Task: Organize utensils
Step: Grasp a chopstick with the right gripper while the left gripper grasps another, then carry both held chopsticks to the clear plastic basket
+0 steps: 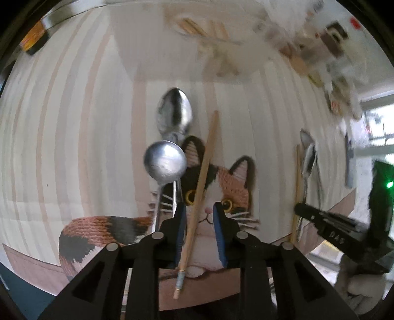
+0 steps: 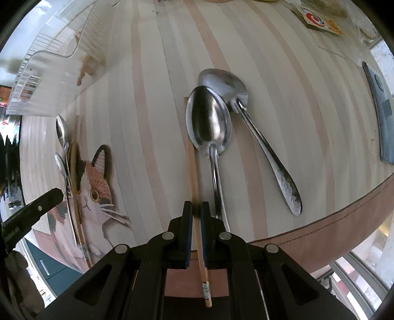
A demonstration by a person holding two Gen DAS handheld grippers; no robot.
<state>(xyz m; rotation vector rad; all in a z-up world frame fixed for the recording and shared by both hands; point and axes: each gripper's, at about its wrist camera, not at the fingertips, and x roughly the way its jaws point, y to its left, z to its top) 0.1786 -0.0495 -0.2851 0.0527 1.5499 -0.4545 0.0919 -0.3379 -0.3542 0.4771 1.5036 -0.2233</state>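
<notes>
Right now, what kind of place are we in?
Probably a home dining or kitchen table: a striped placemat with a cat picture, metal spoons and wooden chopsticks lying on it, and a clear plastic tray at its edge.

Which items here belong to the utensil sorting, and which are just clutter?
Job items:
left gripper, chopstick between its fingers
right gripper, shut on second chopstick
spoons
clear tray

Lying about:
cat placemat
packet
grey object
</notes>
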